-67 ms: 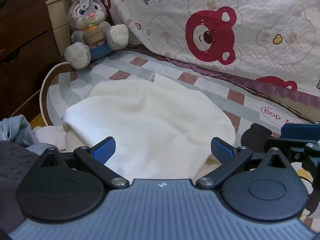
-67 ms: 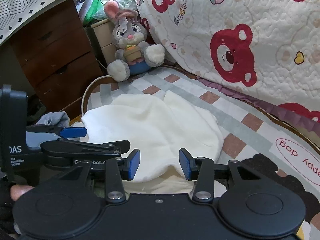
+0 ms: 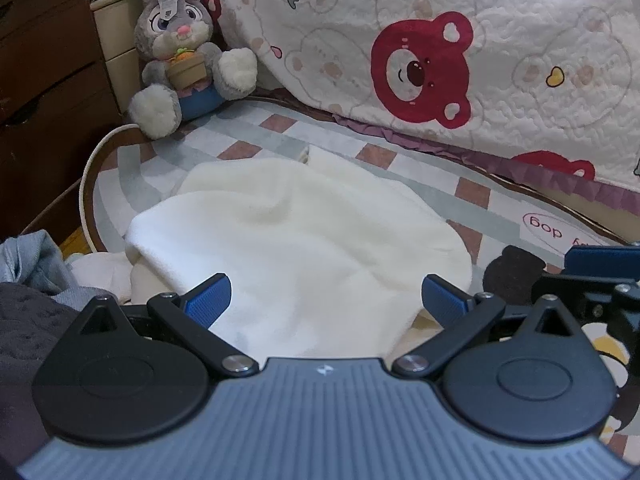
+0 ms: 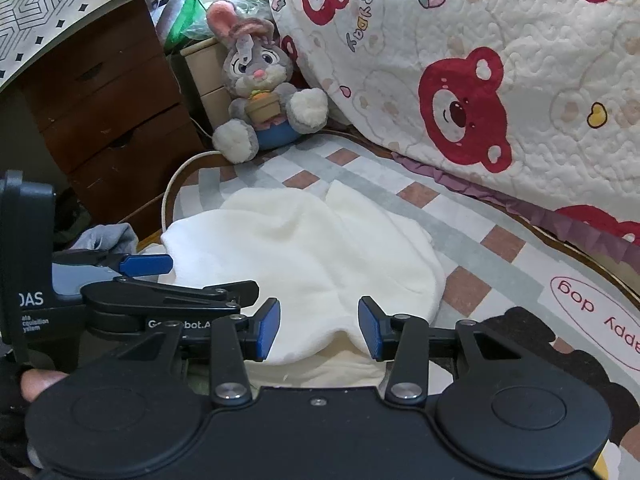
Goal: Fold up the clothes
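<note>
A cream-white fleece garment (image 3: 304, 232) lies folded on the patterned mat (image 3: 500, 196); the right wrist view shows the garment (image 4: 304, 256) too. My left gripper (image 3: 326, 300) stands open at its near edge, blue pads wide apart, nothing between them. My right gripper (image 4: 318, 328) is also open, hovering over the near hem, with cloth visible in the gap but not pinched. In the right wrist view the left gripper (image 4: 146, 265) appears at the left, held by a hand (image 4: 36, 384). In the left wrist view the right gripper (image 3: 600, 258) shows at the far right.
A plush rabbit (image 3: 180, 52) sits at the mat's far left corner beside a brown drawer chest (image 4: 104, 112). A bear-print quilt (image 3: 460, 52) hangs over the bed along the back. Grey and dark clothes (image 3: 28, 280) are piled at the near left.
</note>
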{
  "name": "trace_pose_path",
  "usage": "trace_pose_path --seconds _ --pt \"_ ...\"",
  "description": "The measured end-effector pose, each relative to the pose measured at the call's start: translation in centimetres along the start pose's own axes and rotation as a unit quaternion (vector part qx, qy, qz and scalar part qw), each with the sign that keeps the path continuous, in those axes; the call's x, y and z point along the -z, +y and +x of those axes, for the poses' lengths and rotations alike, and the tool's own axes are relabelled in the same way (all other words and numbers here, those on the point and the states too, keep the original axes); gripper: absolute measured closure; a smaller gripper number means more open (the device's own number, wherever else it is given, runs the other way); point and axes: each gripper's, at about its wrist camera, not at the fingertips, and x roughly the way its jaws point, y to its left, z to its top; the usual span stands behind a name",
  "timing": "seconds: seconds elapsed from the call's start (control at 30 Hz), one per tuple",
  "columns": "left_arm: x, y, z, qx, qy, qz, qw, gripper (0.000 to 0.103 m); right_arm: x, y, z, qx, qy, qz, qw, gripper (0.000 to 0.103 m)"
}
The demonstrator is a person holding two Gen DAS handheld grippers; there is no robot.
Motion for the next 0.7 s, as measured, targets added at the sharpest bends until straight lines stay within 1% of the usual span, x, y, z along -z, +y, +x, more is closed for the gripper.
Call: trace_pose_path --seconds 0.17,0.23,0.37,0.57,0.7 --pt "0.5 0.0 0.3 -0.004 0.001 0.006 1.0 0.0 0.2 -0.1 -0.3 0.002 -0.005 -0.004 1.0 0.054" --pt "0.3 0.2 0.6 0.0 0.009 0.004 0.9999 0.0 0.2 0.0 0.2 0.01 0.006 -0.008 1.0 0.054" --pt "-0.2 0.5 0.7 0.006 0.02 -0.002 0.9998 0.0 0.2 -0.1 0.4 0.011 0.012 -0.01 1.0 0.054" --pt "0.0 0.5 1.5 0.01 0.039 -0.002 0.9992 0.0 0.3 -0.1 0.9 0.013 0.026 -0.011 1.0 0.053" --pt "0.1 0.2 1.6 0.01 0.042 0.0 0.9991 0.0 0.5 -0.1 1.3 0.015 0.032 -0.012 0.999 0.052"
